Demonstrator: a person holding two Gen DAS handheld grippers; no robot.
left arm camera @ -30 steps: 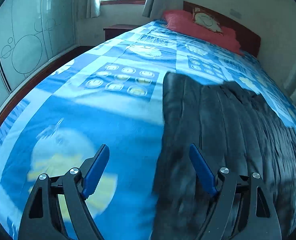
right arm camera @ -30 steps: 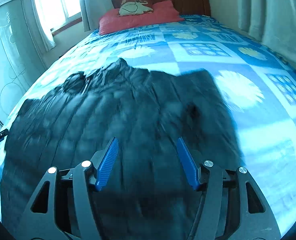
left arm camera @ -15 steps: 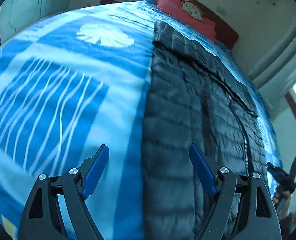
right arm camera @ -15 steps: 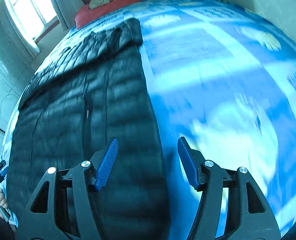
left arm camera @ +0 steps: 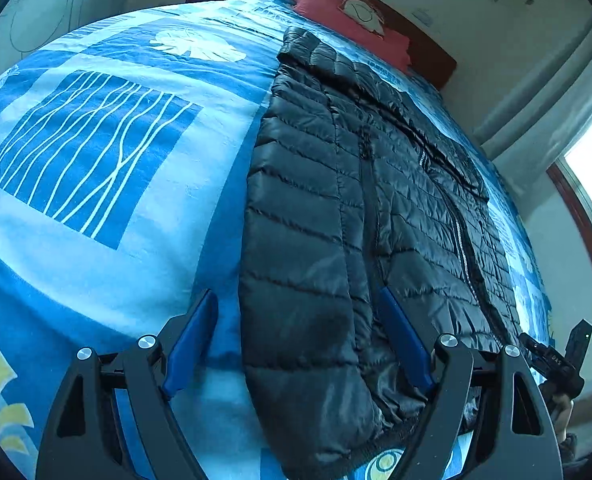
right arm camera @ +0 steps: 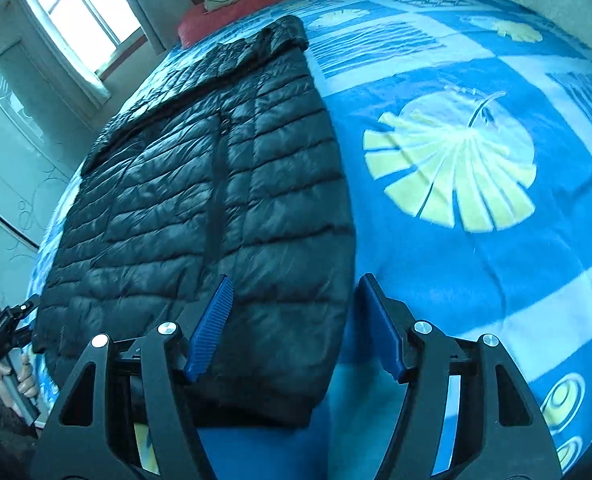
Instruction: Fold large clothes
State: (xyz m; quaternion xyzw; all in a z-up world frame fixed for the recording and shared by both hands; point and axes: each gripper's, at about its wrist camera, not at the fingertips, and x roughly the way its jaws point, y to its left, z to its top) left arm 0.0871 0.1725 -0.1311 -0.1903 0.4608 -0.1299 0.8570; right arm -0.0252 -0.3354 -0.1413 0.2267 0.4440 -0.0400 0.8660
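A black quilted puffer jacket [left arm camera: 360,208] lies flat, front up with its zip closed, on the blue patterned bedspread [left arm camera: 95,152]. My left gripper [left arm camera: 300,344] is open and straddles the jacket's near left hem corner, its pads apart from the fabric. In the right wrist view the same jacket [right arm camera: 199,184] fills the left half. My right gripper [right arm camera: 296,328] hovers over the near right hem corner. Its jaws are opening, the jacket's edge lies between them and the pads do not press it. Each gripper shows at the other view's edge: right gripper [left arm camera: 556,360], left gripper [right arm camera: 3,324].
A red pillow [left arm camera: 352,28] and a wooden headboard [left arm camera: 428,52] stand at the far end of the bed. A window [right arm camera: 83,16] and a glass-fronted wardrobe [right arm camera: 7,128] are on one side. A hand [right arm camera: 15,376] grips the left tool's handle.
Both grippers have swept from over the bed's middle down to the jacket's near hem corners. The blur has settled into a sharp view. The right jaws stand slightly wider.
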